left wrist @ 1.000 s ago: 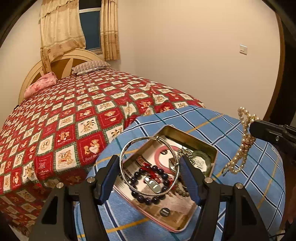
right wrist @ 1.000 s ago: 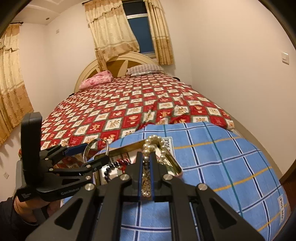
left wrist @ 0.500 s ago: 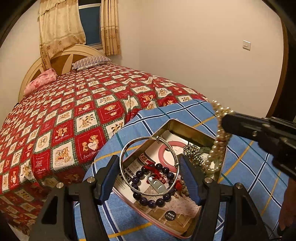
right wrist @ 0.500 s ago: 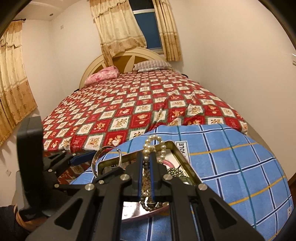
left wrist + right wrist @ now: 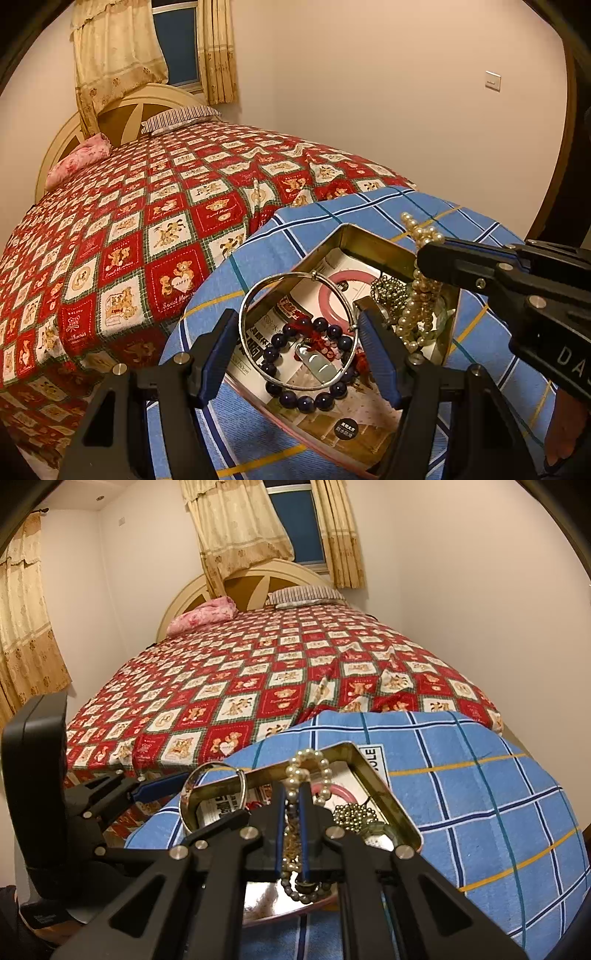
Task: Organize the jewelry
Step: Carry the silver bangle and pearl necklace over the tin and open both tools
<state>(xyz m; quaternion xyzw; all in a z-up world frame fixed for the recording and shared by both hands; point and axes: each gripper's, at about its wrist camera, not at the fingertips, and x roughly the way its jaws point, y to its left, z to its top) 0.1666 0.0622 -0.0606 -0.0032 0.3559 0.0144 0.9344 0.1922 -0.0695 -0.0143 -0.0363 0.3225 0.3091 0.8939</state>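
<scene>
My left gripper (image 5: 297, 334) is shut on a silver bangle (image 5: 255, 301) and holds it over an open gold tin (image 5: 373, 249). The tin holds a dark bead bracelet (image 5: 306, 400), a pink ring (image 5: 328, 286) and a ball chain (image 5: 389, 291). My right gripper (image 5: 291, 808) is shut on a pearl necklace (image 5: 308, 762), which hangs into the tin's right part (image 5: 419, 306). In the right wrist view the bangle (image 5: 242, 781) and the tin (image 5: 376, 786) show ahead, with the left gripper (image 5: 155, 788) at the left.
The tin rests on a blue checked cloth (image 5: 369, 208) (image 5: 480, 794). Beyond it lies a bed with a red bear-pattern quilt (image 5: 166, 206) (image 5: 288, 664). A plain wall (image 5: 388, 92) stands at the right.
The right gripper has carried the pearl necklace leftward from beside the tin to over it, and its lower end now hangs inside. The left gripper still holds the bangle over the tin.
</scene>
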